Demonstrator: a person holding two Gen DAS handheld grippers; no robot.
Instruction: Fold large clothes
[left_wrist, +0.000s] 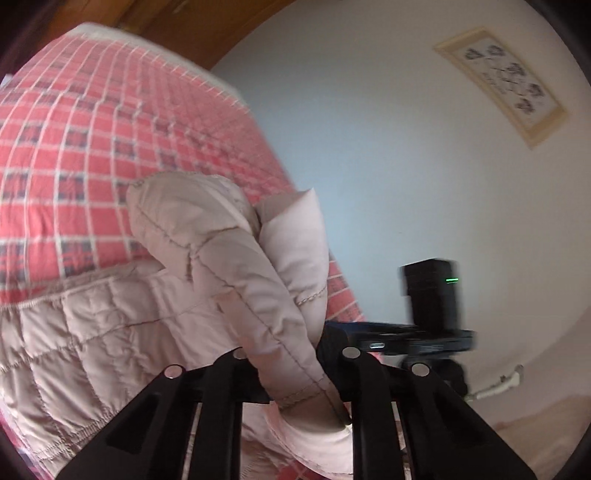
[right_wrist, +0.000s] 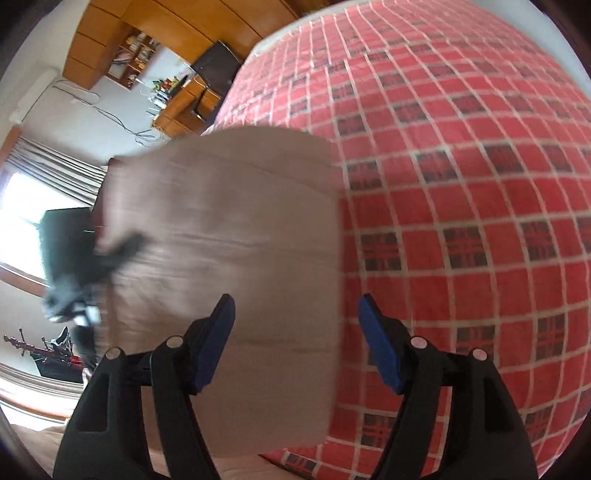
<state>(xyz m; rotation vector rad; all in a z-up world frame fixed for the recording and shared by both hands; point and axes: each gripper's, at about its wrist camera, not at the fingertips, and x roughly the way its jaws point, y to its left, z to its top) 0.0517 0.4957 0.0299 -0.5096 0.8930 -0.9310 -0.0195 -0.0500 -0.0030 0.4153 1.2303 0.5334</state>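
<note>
A pale pink quilted jacket (left_wrist: 92, 332) lies on a bed with a red checked cover (left_wrist: 74, 140). My left gripper (left_wrist: 295, 391) is shut on a bunched fold of the jacket, a puffy edge with stitched seams that rises between its black fingers. The right gripper's body (left_wrist: 432, 295) shows beyond it. In the right wrist view the jacket (right_wrist: 240, 240) is a blurred flat panel over the bed cover (right_wrist: 461, 184). My right gripper (right_wrist: 297, 339) hangs open above the panel's right edge, its blue pads (right_wrist: 218, 339) wide apart and holding nothing. The left gripper (right_wrist: 74, 266) is a dark blur at the panel's left side.
A white wall with a framed picture (left_wrist: 506, 85) stands beside the bed. Wooden cabinets and a desk with a dark monitor (right_wrist: 218, 66) sit at the far end of the room. A curtained window (right_wrist: 33, 206) is at the left.
</note>
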